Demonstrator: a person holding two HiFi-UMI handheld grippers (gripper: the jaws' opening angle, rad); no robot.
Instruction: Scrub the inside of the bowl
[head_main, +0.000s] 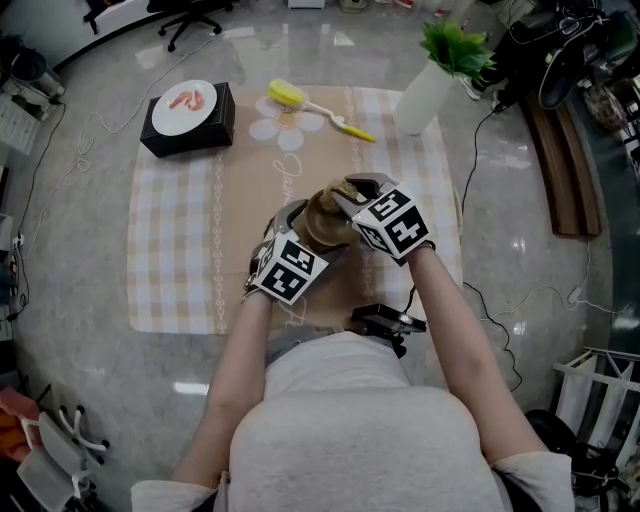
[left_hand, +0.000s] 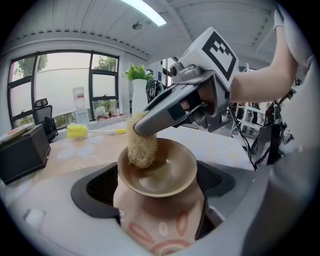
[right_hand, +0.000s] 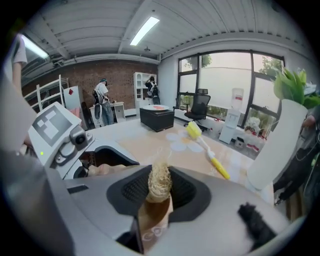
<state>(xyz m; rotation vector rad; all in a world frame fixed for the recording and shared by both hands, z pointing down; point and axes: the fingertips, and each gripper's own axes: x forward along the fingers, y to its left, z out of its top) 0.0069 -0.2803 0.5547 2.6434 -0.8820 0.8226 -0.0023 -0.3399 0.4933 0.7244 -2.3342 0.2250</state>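
The checked tablecloth (head_main: 175, 250) is lying under everything, and over its middle the person is bringing both tools together. The left gripper (head_main: 297, 222) is clamping the bowl (left_hand: 165, 172) by its patterned outer wall, with the jaws partway closed around it and the brown inside facing the other tool. The right gripper (head_main: 352, 192) is pinching a loofah pad (left_hand: 141, 147), jaws nearly together on its top, and pressing the free end against the inner wall near the rim. The bowl is looking glazed and rigid, so probably slick and breakable, and a hold low across the outside is suiting it better than the thin rim. The loofah is looking light and springy, likely needing firm pressure to scrub
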